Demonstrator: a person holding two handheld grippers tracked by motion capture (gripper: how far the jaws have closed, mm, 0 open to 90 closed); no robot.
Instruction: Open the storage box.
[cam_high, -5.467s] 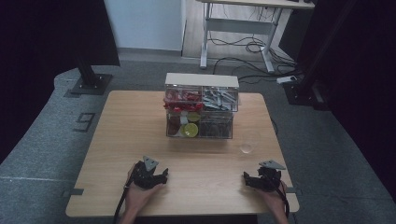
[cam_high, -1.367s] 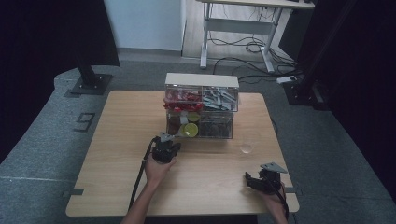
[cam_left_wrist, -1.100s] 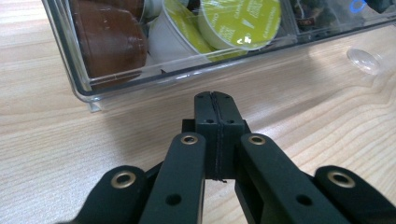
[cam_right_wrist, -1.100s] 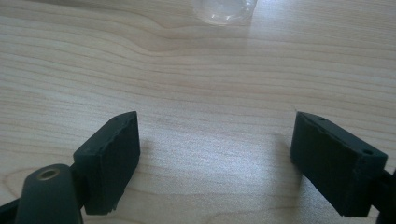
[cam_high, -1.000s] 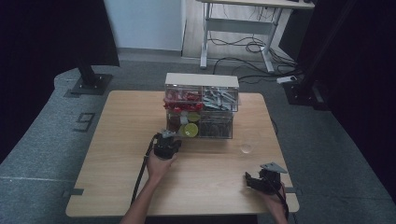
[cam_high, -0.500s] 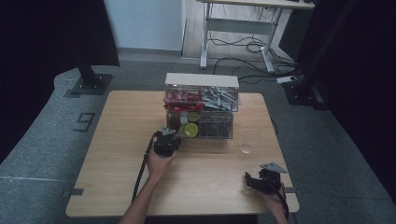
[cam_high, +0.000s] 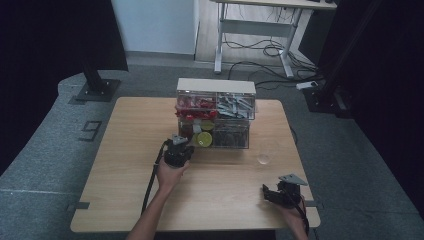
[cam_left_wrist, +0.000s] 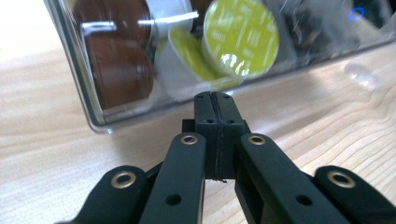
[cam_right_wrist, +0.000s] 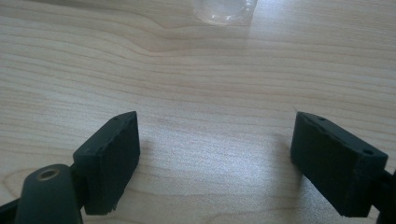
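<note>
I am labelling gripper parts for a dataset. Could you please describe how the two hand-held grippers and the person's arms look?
Both grippers are black. The left gripper has flat linkage arms with brass-coloured rivets and block-shaped pads; a black cable trails from it. The right gripper has blocky pads and a grey three-cornered plate on top. The forearms are bare, no sleeves.

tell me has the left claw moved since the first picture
Yes. The left claw went from the table's near edge up to the clear drawer box, jaws shut.
</note>
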